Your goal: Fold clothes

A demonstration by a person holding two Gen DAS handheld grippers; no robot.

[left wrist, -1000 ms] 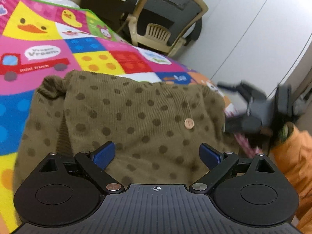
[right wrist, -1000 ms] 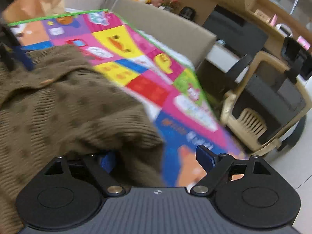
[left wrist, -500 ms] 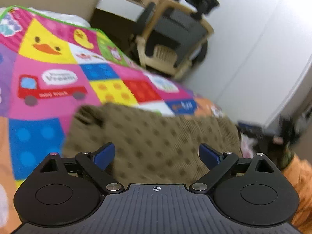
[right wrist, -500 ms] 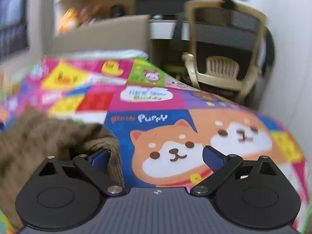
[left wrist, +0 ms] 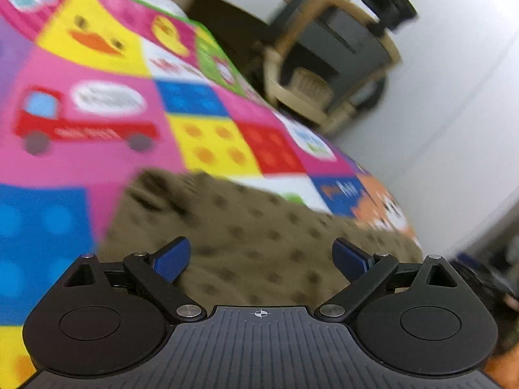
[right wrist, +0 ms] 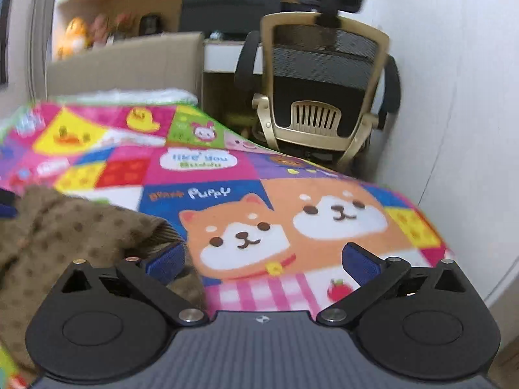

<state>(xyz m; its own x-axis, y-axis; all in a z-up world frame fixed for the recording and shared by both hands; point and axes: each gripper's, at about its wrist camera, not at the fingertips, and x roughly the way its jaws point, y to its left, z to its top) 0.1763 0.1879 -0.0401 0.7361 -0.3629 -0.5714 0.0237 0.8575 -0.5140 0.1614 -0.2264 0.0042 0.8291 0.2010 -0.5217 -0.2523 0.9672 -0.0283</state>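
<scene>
A brown corduroy garment with dark dots [left wrist: 246, 227] lies folded on the colourful patchwork mat [left wrist: 97, 123]. My left gripper [left wrist: 261, 256] hovers open just above its near part, nothing between the blue pads. In the right wrist view the same garment [right wrist: 71, 227] lies at the lower left, its rounded edge beside my left blue pad [right wrist: 167, 257]. My right gripper [right wrist: 262, 259] stands open over the mat's puppy picture [right wrist: 285, 227], holding nothing.
A beige and black office chair [right wrist: 324, 97] stands past the mat's far edge, beside a desk [right wrist: 223, 55] and a white wall [right wrist: 454, 97]. A cardboard panel [right wrist: 129, 61] rises behind the mat. Something orange [left wrist: 506, 366] shows at the lower right of the left wrist view.
Both grippers have drawn back and lifted from the garment. The right gripper has let go of the brown cloth and swung right over the puppy picture. The garment lies lower in both views.
</scene>
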